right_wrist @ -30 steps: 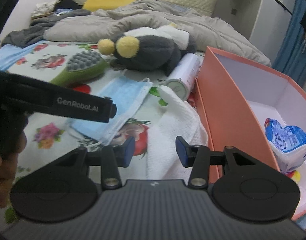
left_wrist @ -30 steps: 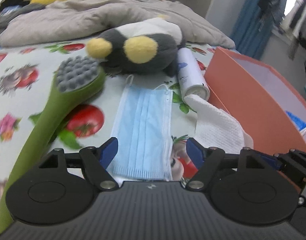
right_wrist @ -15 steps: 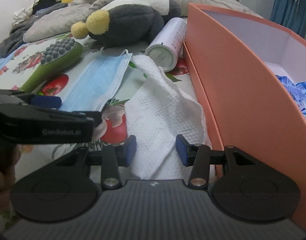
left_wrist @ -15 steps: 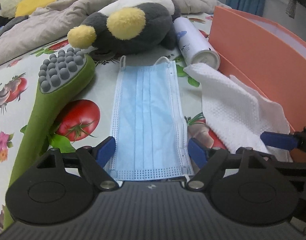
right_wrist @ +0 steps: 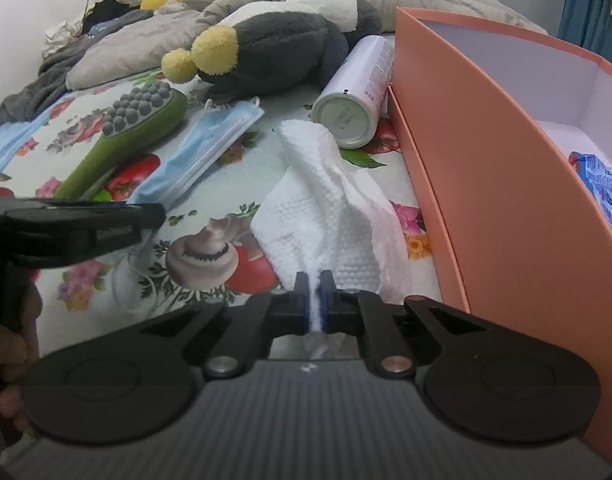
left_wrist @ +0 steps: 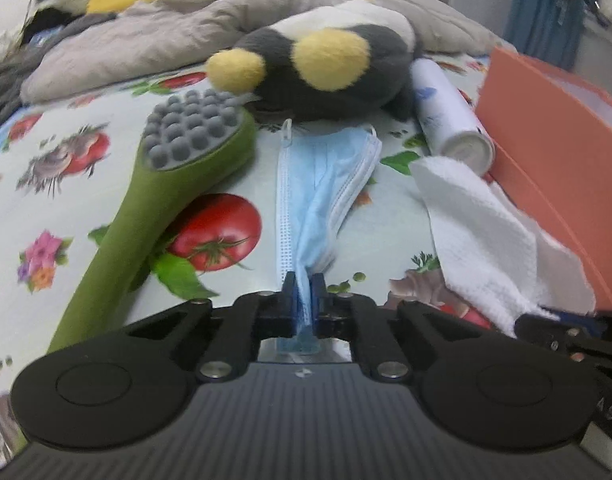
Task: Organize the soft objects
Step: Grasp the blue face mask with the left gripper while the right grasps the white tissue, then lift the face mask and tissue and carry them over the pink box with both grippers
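Green massager (left_wrist: 174,184), plush toy (left_wrist: 325,68), spray can (left_wrist: 453,120), orange box (right_wrist: 485,160) nearby

Print on the spray can (right_wrist: 355,92) is too small to read.

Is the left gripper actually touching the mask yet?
Touching. The left wrist view shows the left gripper with its jaws shut on the near end of the blue mask, the fabric bunched between the pads and pulled into a fold.
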The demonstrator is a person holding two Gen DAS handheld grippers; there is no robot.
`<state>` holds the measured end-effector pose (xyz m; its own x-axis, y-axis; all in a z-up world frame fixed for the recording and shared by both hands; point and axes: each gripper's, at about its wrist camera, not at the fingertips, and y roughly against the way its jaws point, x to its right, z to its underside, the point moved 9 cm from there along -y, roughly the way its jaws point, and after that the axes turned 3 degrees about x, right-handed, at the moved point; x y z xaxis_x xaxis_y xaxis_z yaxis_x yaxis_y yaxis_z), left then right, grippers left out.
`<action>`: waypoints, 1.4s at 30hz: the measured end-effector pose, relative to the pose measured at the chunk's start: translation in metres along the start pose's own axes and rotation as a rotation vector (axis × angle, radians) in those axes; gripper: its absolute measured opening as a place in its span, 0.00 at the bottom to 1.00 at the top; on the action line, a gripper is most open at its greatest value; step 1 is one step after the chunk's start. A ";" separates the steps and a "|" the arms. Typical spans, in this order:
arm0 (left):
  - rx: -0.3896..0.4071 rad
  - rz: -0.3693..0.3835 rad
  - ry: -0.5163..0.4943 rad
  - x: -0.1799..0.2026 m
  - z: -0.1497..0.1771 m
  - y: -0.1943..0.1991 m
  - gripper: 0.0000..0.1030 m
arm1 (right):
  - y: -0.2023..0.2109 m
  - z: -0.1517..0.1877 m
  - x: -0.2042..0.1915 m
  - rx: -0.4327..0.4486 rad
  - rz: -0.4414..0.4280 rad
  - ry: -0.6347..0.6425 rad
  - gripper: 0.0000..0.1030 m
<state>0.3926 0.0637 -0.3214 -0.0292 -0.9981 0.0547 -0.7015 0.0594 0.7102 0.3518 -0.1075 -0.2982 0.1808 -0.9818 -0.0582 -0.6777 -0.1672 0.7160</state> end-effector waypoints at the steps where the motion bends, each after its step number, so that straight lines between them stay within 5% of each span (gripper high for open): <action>1: 0.000 0.003 0.025 -0.003 0.000 0.002 0.05 | 0.001 0.000 0.000 0.000 -0.003 -0.001 0.08; 13: 0.021 0.004 0.184 -0.007 0.022 0.052 0.04 | 0.031 -0.006 -0.011 0.034 -0.061 0.015 0.08; 42: 0.089 0.003 0.298 0.011 0.026 0.195 0.04 | 0.141 -0.023 -0.004 0.129 -0.115 0.024 0.08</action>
<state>0.2367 0.0641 -0.2002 0.1695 -0.9480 0.2695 -0.7617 0.0475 0.6462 0.2725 -0.1250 -0.1811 0.2786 -0.9533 -0.1167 -0.7372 -0.2902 0.6102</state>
